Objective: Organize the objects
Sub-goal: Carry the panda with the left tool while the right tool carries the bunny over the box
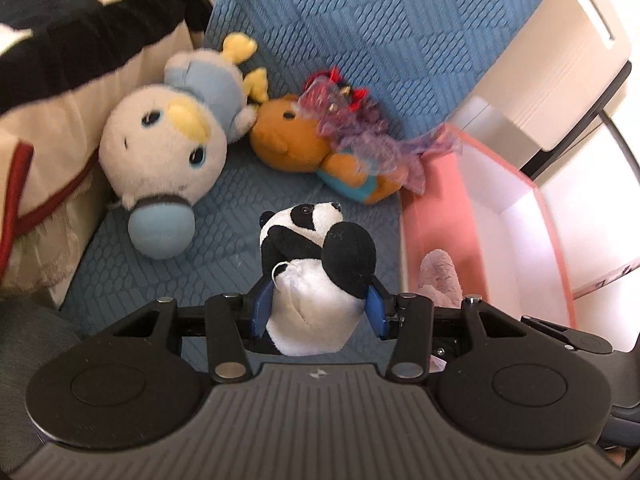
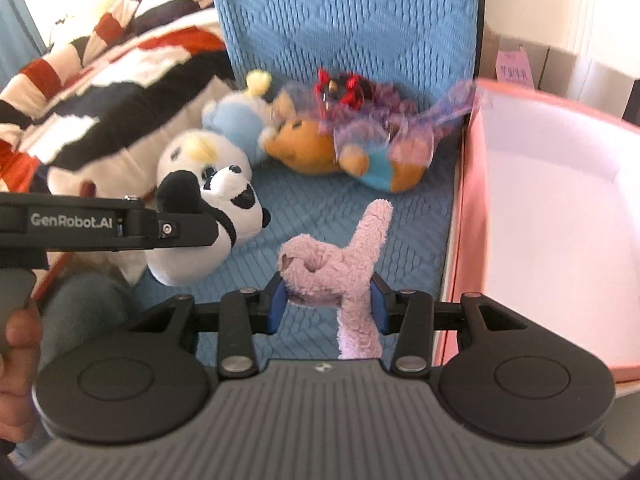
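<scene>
Two plush toys are already in hand: the left hand-held gripper [image 1: 318, 312] is clamped on the white belly of a panda [image 1: 316, 280], and the right hand-held gripper [image 2: 328, 306] is clamped on a pink fuzzy toy [image 2: 344, 276], both carried above the blue quilted seat [image 1: 224, 248] just beside the pink box [image 2: 560, 208]. Lying on the seat near its back are a white-and-blue doll [image 1: 168, 144] and an orange bear [image 1: 304, 144] wrapped in purple gauze, touching each other. All of these look light, soft and compressible, so a pinch across the fattest part of the body should hold best; thin limbs would likely flop or slip free, and the gauze could snag. Writing on the left tool's arm reads "GenRobot.AI". A pink paper label [image 2: 514, 65] behind the box carries print too blurred to read.
</scene>
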Demonstrator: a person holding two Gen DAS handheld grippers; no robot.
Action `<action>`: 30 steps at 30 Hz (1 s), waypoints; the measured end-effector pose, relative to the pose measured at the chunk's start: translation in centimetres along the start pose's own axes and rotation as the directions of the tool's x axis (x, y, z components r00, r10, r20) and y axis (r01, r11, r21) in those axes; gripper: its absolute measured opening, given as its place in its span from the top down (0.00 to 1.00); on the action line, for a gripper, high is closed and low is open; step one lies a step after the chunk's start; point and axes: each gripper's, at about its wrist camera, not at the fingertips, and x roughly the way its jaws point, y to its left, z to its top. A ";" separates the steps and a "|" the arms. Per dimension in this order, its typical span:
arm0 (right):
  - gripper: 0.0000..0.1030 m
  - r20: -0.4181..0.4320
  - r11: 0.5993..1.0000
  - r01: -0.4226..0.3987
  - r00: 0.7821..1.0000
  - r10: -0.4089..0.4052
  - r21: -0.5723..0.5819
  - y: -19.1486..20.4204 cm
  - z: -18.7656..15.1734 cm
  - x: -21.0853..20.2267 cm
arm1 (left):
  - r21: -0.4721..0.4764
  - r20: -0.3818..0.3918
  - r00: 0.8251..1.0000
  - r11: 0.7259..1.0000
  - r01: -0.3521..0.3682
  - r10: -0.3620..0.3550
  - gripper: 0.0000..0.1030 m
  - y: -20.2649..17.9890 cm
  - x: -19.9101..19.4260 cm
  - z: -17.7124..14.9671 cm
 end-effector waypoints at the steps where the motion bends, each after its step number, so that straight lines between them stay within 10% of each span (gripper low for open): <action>1: 0.55 0.009 1.000 -0.002 1.000 0.002 0.000 -0.1 0.5 -0.5 | 0.002 0.006 1.000 1.000 0.001 -0.001 0.48 -0.3 -0.5 0.4; 30: 0.55 0.187 0.987 0.049 0.979 -0.077 0.152 -13.4 5.2 -10.4 | 0.239 0.079 0.992 0.968 0.076 -0.097 0.48 -18.9 -2.3 5.5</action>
